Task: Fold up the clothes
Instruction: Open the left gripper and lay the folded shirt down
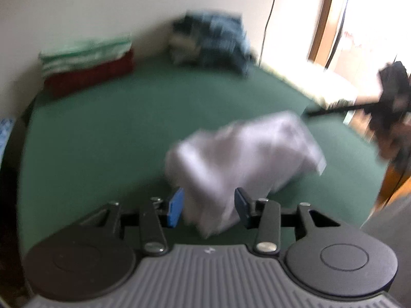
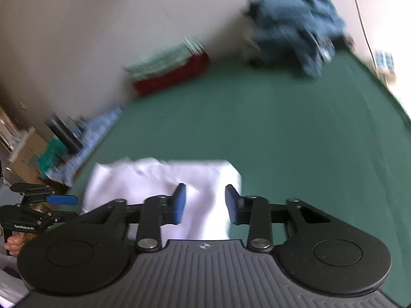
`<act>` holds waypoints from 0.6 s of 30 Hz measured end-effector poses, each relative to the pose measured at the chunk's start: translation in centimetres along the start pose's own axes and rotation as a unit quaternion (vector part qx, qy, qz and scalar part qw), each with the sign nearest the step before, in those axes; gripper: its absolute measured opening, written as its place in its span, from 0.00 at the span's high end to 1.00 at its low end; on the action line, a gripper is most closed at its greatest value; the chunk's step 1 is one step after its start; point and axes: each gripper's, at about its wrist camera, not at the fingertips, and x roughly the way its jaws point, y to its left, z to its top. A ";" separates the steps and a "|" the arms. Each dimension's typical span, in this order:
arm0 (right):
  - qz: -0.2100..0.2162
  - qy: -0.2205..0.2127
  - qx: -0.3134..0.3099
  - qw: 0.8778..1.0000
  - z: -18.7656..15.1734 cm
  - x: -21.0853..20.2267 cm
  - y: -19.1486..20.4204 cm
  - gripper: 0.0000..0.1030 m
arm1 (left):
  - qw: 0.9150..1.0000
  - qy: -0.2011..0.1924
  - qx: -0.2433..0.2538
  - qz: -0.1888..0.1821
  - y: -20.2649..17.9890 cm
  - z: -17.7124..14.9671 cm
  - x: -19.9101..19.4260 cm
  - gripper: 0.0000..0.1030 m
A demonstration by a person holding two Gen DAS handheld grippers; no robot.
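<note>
A white garment (image 1: 244,154) lies bunched in a loose fold on the green table cover (image 1: 115,133). My left gripper (image 1: 209,208) is open, and the garment's near end reaches in between its blue pads (image 1: 176,208). In the right wrist view the same white garment (image 2: 154,182) spreads flatter under my right gripper (image 2: 205,204), which is open above its right edge. The left gripper (image 2: 61,200) shows at the far left there, held by a hand (image 2: 14,241). The right gripper (image 1: 393,95) appears as a dark blur at the right edge of the left wrist view.
A folded stack, green-and-white stripes on red (image 1: 87,64) (image 2: 169,71), sits against the back wall. A heap of blue clothes (image 1: 215,41) (image 2: 295,28) lies in the far corner. A blue patterned cloth (image 2: 90,138) and a cardboard box (image 2: 25,154) sit past the table's left edge. A bright window (image 1: 359,25) is on the right.
</note>
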 end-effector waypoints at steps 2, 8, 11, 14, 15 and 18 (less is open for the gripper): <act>0.020 0.001 -0.012 1.000 -0.2 0.8 1.5 0.70 | 0.999 -0.016 -0.012 -0.033 0.0 0.7 0.7 0.56; -0.003 0.001 -0.023 1.000 -1.3 2.9 1.8 0.91 | 0.998 0.030 -0.014 -0.060 0.7 -0.5 7.3 0.52; -0.030 0.000 -0.024 0.999 -2.0 3.8 1.1 1.00 | 0.997 0.017 -0.024 -0.074 1.2 -0.7 8.0 0.48; -0.057 -0.001 -0.026 0.998 -2.6 4.6 0.6 1.00 | 0.997 0.018 -0.015 -0.074 1.0 -0.8 8.0 0.48; -0.062 0.000 -0.029 0.998 -2.5 4.5 0.9 1.00 | 0.997 0.023 -0.012 -0.069 0.9 -0.6 7.7 0.48; -0.061 -0.013 -0.020 0.998 -1.8 3.2 1.2 0.91 | 0.999 0.018 -0.023 -0.046 1.7 -0.6 5.9 0.37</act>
